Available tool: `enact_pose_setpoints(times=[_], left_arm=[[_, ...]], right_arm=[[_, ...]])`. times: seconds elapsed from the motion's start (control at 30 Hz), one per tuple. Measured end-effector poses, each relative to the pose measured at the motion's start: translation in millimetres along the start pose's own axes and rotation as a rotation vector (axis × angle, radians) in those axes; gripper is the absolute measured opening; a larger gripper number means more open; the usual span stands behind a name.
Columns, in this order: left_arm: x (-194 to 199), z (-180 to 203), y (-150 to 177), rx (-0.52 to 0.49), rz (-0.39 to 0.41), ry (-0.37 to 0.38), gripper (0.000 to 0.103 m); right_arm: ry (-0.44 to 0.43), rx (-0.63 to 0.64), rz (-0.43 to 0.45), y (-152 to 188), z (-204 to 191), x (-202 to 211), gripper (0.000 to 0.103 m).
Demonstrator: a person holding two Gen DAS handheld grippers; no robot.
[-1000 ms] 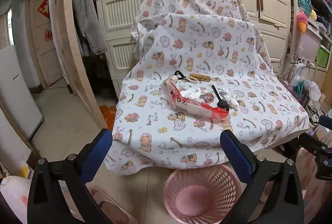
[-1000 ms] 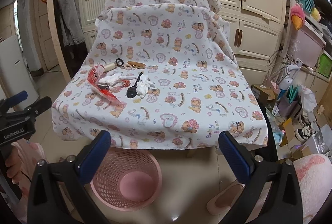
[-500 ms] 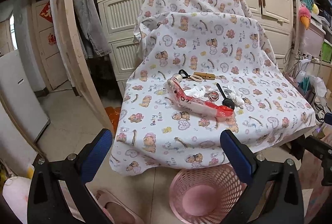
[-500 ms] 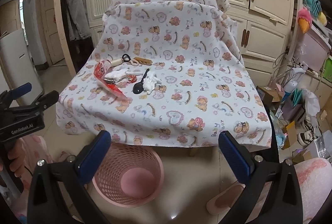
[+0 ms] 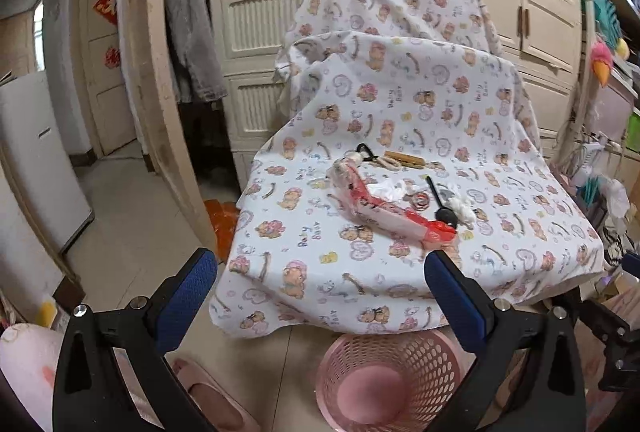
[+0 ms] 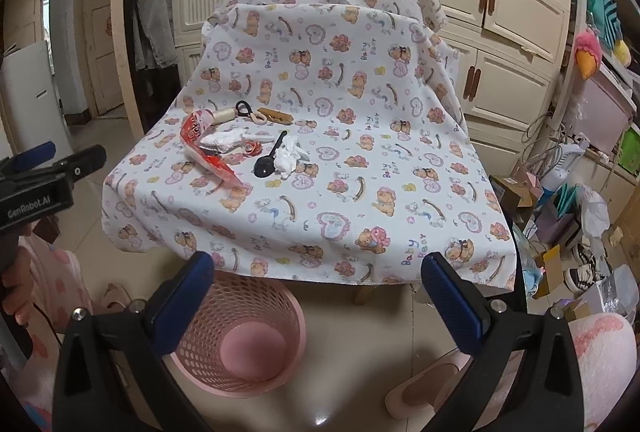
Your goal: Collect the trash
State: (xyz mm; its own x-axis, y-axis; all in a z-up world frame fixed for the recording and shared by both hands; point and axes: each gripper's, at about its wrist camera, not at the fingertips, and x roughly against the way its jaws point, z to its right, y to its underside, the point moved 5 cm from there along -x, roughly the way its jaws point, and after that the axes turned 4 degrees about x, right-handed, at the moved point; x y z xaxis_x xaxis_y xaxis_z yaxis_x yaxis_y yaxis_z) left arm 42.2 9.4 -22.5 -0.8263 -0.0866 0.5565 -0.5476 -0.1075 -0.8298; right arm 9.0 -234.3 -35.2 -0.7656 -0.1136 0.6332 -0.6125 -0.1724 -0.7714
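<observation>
Both jaws gape, empty: left gripper point(image 5: 320, 272), right gripper point(image 6: 318, 274). Trash on cloth-covered surface point(image 6: 360, 200), left to right: red snack wrapper point(image 6: 202, 148), crumpled tissue point(image 6: 290, 158); risk: snagging cloth, dragging black spoon point(image 6: 269, 160), missing pink basket point(image 6: 240, 336) below

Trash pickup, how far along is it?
Nothing looks done: the basket is empty. Nothing is in hand: left gripper and right gripper are open. Left to collect: the wrapper and tissues on the cloth.
</observation>
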Motion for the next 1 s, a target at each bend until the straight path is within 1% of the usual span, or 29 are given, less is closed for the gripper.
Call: enact_pose_setpoints(times=[0.07, 0.17, 0.23, 0.33, 0.47, 0.57, 0.63, 0.73, 0.87, 0.93, 1.0], left_arm=[[-4, -4, 0, 0.013, -0.014, -0.006, 0.103], [-5, -6, 4, 0.021, -0.027, -0.006, 0.103], [-5, -6, 4, 0.013, -0.018, -0.012, 0.103], [-5, -5, 5, -0.015, -0.001, -0.047, 0.103], [-7, -3, 7, -0.031, 0.007, -0.047, 0.103], [-9, 0, 7, -0.047, 0.017, -0.059, 0.103], [-2, 0, 7, -0.052, 0.024, -0.071, 0.103], [-2, 0, 8, -0.051, 0.016, -0.065, 0.103], [-4, 3, 11, -0.073, 0.006, -0.088, 0.103], [-5, 1, 11, -0.068, -0.002, -0.079, 0.103], [-3, 2, 11, -0.07, 0.006, -0.075, 0.103]], right_arm=[[0.013, 0.008, 0.0, -1, 0, -1, 0.103], [-0.013, -0.005, -0.012, -1, 1, -2, 0.103], [-0.019, -0.018, -0.019, 1, 1, -4, 0.103], [-0.013, -0.015, -0.025, 1, 1, -5, 0.103], [0.002, -0.006, -0.024, 2, -2, -5, 0.103], [0.012, 0.013, -0.048, 4, -4, -10, 0.103], [0.019, 0.005, -0.062, 6, -3, -13, 0.103], [0.017, -0.015, -0.056, 5, 2, -12, 0.103], [0.035, -0.02, -0.053, 4, 5, -12, 0.103], [0.028, -0.024, -0.053, 4, 5, -11, 0.103], [0.016, -0.03, -0.047, 4, 5, -9, 0.103]])
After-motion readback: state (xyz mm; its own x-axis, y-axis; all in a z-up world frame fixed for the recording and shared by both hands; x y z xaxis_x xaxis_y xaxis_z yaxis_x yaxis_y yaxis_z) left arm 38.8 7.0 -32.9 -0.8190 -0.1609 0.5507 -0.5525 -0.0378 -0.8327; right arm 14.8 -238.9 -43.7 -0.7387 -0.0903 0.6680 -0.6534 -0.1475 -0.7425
